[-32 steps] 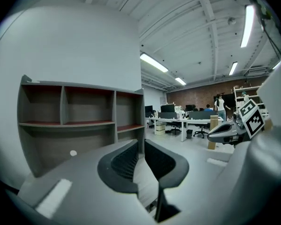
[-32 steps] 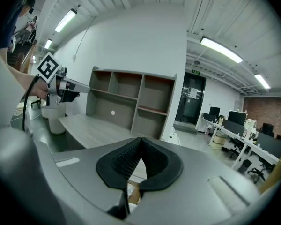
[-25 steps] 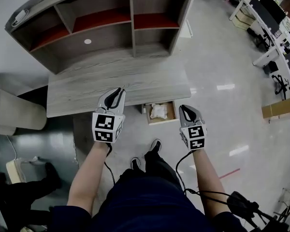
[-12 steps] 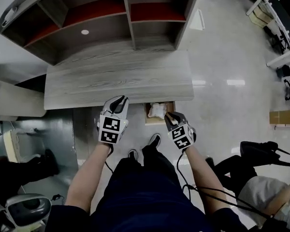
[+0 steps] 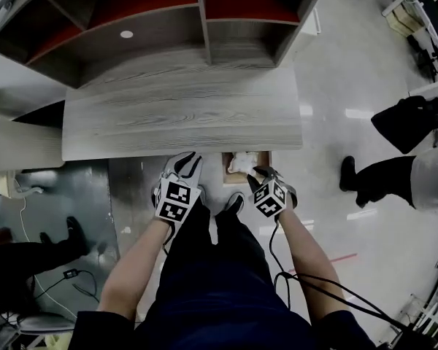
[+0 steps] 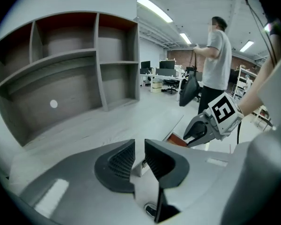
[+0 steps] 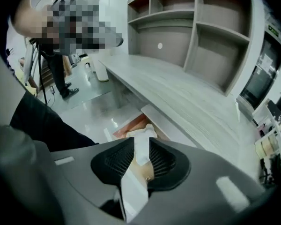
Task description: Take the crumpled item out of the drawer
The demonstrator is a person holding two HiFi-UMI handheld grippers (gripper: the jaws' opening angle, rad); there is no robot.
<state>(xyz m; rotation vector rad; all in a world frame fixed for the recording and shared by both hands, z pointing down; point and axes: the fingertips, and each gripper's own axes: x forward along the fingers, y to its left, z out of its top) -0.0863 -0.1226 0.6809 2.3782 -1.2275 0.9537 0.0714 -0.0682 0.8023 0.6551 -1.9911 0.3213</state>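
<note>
The right gripper is held over the open drawer, its jaws opening to straddle the crumpled item lying inside (apparently not yet pinched). The left gripper is held aside, narrowly parted and empty, so the approach is left clear.

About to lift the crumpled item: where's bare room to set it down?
The desktop is bare from shelf unit to front edge. Crowded at the drawer: the right gripper, jaws opening, has the crumpled item between them, not gripped.
</note>
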